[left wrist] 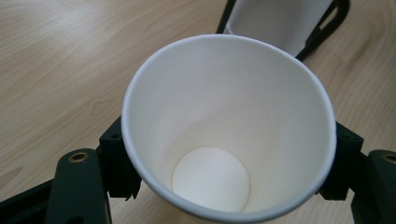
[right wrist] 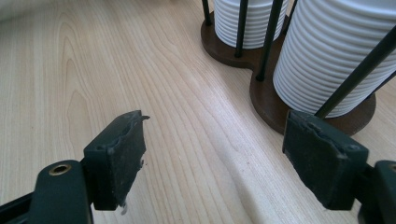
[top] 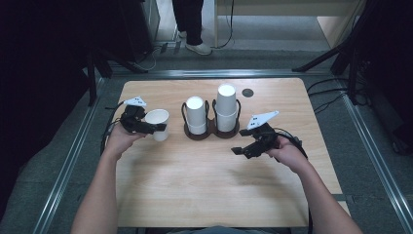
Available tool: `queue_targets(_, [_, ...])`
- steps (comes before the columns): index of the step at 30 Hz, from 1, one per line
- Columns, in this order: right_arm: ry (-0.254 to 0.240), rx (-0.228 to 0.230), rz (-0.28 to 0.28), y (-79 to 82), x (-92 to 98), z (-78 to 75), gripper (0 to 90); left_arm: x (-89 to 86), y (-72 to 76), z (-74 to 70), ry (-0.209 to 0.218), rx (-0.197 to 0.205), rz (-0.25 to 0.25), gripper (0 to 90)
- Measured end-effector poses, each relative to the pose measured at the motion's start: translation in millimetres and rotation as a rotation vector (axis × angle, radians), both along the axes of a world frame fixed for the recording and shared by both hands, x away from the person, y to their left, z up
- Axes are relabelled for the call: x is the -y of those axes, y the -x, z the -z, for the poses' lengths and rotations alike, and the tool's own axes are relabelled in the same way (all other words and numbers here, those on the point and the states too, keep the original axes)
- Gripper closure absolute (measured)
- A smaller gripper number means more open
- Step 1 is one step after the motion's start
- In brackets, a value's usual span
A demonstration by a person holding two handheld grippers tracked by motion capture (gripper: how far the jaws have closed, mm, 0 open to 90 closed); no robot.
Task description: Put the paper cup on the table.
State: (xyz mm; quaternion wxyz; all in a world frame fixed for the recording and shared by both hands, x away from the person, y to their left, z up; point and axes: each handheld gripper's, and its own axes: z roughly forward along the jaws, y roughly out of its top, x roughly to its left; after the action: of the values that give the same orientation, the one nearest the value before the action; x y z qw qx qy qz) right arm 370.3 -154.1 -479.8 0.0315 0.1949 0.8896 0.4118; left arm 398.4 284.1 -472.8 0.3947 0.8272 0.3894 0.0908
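Left claw [top: 157, 127] grips paper cup [top: 157, 123] beside the cup holder [top: 211, 131]

At the counter's [top: 214, 180] centre, a two-slot cup holder [top: 211, 131] carries two cup stacks [top: 226, 107]. Left of it sits a single paper cup [top: 158, 123] between the left gripper's [top: 152, 127] jaws; the right gripper [top: 239, 150] lies lower right.

Both grippers black w/ grey triangular plates: left gripper [top: 157, 127], right gripper [top: 238, 150]. Brass-colour screws near pads [right wrist: 119, 151]. Black cables. Bare forearms, no sleeves.
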Motion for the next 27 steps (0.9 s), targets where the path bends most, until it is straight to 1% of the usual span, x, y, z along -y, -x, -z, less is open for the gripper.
queue_targets(3, [0.003, -0.003, 0.003, 0.9, 0.3, 0.6, 21.6, -5.3, -2.7, 3.7, -0.003, 0.006, -0.033, 25.7])
queue_targets(6, [0.008, 0.003, 0.003, 1.5, 0.1, 1.2, 21.6, -8.5, -5.0, 7.6, -0.022, 0.011, -0.065, 24.9])
queue_targets(7, [0.007, 0.000, 0.002, 1.7, -0.1, 1.3, 21.7, -9.2, -5.5, 8.7, -0.021, 0.012, -0.075, 24.7])
queue_targets(11, [0.010, 0.003, -0.003, 1.6, -1.3, 2.1, 21.6, -12.0, -7.0, 12.4, -0.028, 0.022, -0.100, 24.4])
queue_targets(12, [0.011, 0.003, -0.005, 1.7, -1.6, 2.3, 21.6, -12.8, -7.1, 13.5, -0.032, 0.025, -0.103, 24.3])
queue_targets(14, [0.013, 0.001, -0.008, 1.7, -2.0, 2.8, 21.6, -13.6, -7.3, 15.8, -0.035, 0.021, -0.110, 24.2])
queue_targets(18, [0.012, -0.001, -0.006, 1.8, -2.5, 2.8, 21.6, -15.9, -8.2, 19.4, -0.031, 0.017, -0.124, 24.0])
queue_targets(21, [0.012, -0.001, -0.006, 1.9, -2.7, 2.8, 21.7, -17.0, -8.5, 21.5, -0.027, 0.013, -0.126, 23.8])
queue_targets(23, [0.013, -0.001, -0.006, 1.9, -2.8, 2.9, 21.7, -16.5, -8.3, 22.8, -0.036, 0.010, -0.123, 23.7])
queue_targets(25, [0.014, -0.002, -0.006, 2.1, -3.1, 3.0, 21.6, -15.7, -7.7, 23.4, -0.041, 0.015, -0.114, 23.7])
queue_targets(27, [0.014, -0.001, -0.007, 2.0, -3.2, 3.0, 21.6, -15.4, -7.7, 23.7, -0.039, 0.013, -0.113, 23.7])
